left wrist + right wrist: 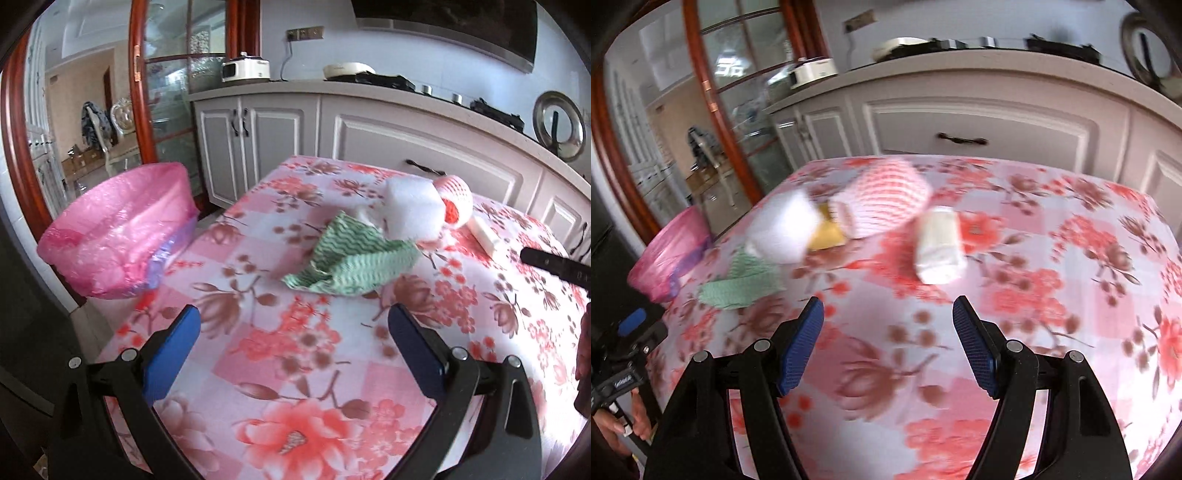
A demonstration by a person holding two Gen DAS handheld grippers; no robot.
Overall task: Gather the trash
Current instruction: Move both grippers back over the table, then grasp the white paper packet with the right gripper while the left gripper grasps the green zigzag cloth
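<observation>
- Table [332,369] w/ pink floral cloth fills lower/centre of both views; all trash sits on its far half.
- Bin [122,229] w/ pink liner, left-centre of left wrist view, just off table's left edge; left-centre edge in right wrist view too [665,258].
- Green wavy cloth [351,262] crumpled mid-frame in left view, straight ahead of left gripper [295,325], slightly right of centre; long axis runs roughly left-right across the jaw gap.
- White foam block [410,210] just behind cloth, touching or overlapping it; can't tell which.
- Red/white foam net sleeve [886,199] upper centre of right view, blurred.
- White roll/wad [940,245] ahead of right gripper [888,314], a bit right of centre, long axis pointing away from cam, apart from the net.
- Yellow scrap [827,232] betw. block and net.
- Both grippers spread wide, nothing held.
- Judgement: left nearer the cloth, right nearer the roll; bin on left side, so left has shorter carry.
</observation>
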